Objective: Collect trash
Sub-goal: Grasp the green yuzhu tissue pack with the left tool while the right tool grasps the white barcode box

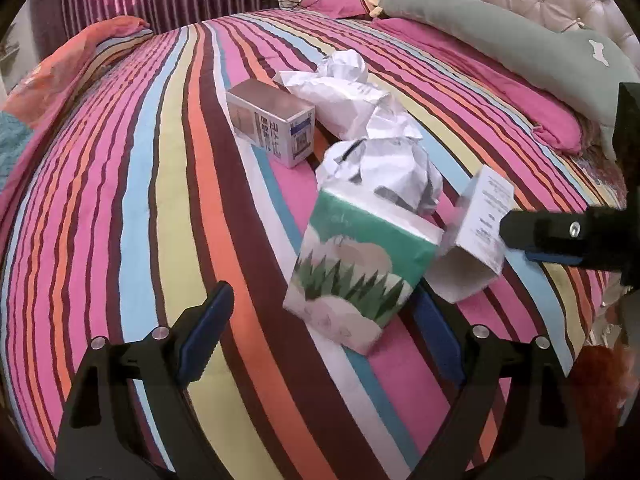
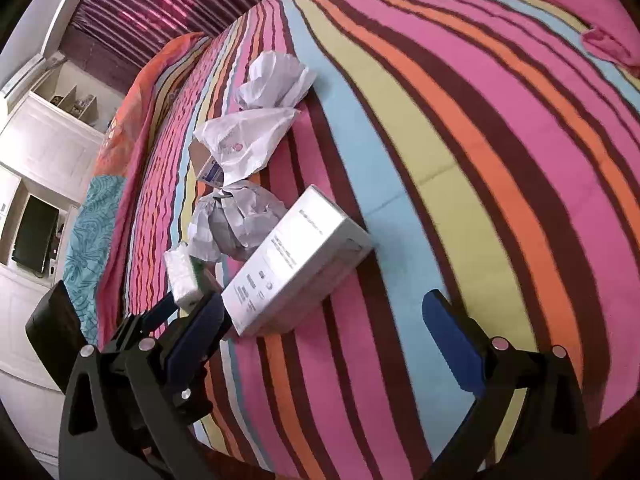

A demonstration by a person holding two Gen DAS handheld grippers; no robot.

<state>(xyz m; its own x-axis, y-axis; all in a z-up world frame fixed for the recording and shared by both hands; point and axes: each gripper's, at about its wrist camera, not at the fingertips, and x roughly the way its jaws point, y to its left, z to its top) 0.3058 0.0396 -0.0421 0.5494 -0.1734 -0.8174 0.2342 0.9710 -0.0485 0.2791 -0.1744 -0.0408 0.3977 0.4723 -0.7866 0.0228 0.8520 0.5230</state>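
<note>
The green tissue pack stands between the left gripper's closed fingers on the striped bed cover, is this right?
Not quite: the fingers are open, not closed. The left wrist view shows the left gripper spread wide, with the tissue pack between its fingers on the striped bed cover.

Green tissue pack [image 1: 352, 264], white carton [image 1: 476, 236] (open-ended), crumpled paper [image 1: 384, 164]; silver box [image 1: 272, 120] apart

Three boxes [image 1: 362, 266]; three crumpled papers [image 1: 384, 168]; two pillows [image 1: 516, 56].
</note>
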